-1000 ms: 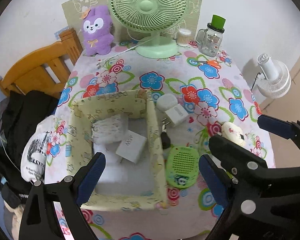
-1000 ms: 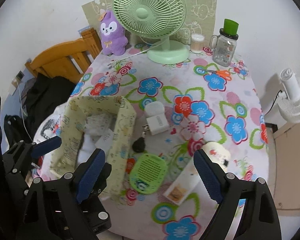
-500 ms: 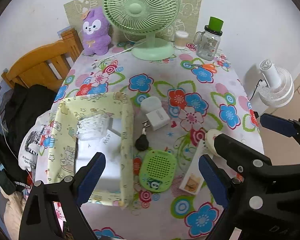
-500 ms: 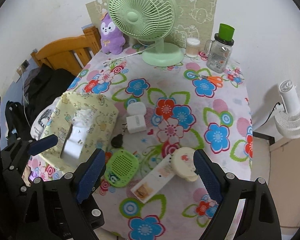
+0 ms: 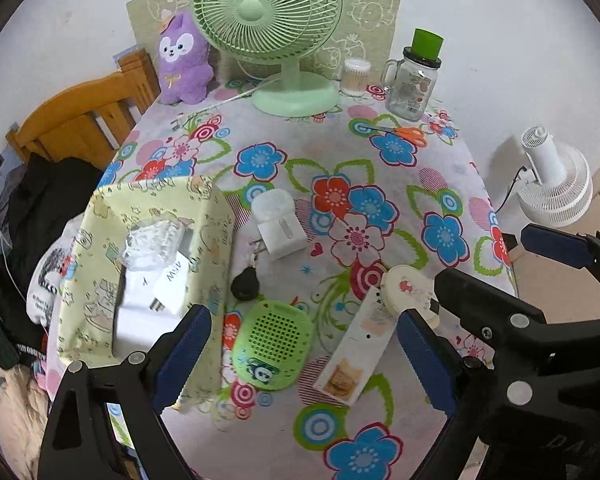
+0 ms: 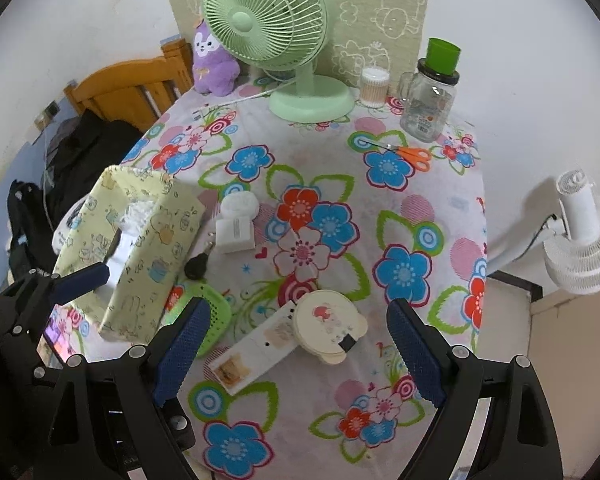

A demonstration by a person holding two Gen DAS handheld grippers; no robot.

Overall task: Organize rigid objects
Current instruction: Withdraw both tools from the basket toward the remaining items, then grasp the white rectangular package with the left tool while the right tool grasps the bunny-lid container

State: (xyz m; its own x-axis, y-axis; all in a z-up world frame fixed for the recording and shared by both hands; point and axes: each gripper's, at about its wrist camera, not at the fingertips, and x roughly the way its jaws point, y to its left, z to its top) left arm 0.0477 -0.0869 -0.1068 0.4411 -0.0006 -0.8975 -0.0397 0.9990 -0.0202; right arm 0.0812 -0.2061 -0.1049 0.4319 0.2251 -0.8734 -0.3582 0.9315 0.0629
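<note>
A yellow patterned fabric box (image 5: 148, 240) stands at the table's left edge with white items inside. To its right lie a white plug adapter (image 5: 280, 234), a black key fob (image 5: 245, 284), a green perforated pad (image 5: 274, 348), a long white flat box (image 5: 356, 348) and a round cream device (image 5: 408, 292). My left gripper (image 5: 306, 356) hangs open above the green pad, touching nothing. Over the cream device (image 6: 328, 326) and the white flat box (image 6: 256, 352), my right gripper (image 6: 298, 350) is also open and holds nothing.
At the back of the floral tablecloth (image 6: 400, 208) stand a green desk fan (image 5: 284, 40), a purple plush (image 5: 182, 64), a swab tub (image 5: 355, 76) and a green-lidded glass jar (image 5: 416, 76), with orange scissors (image 6: 414, 156) nearby. A wooden chair (image 5: 80, 124) stands left, a white floor fan (image 6: 580, 232) right.
Both grippers have moved right across the table, away from the fabric box. The box has slid to the left in both views, and the pad, flat box and cream device now lie under the fingers.
</note>
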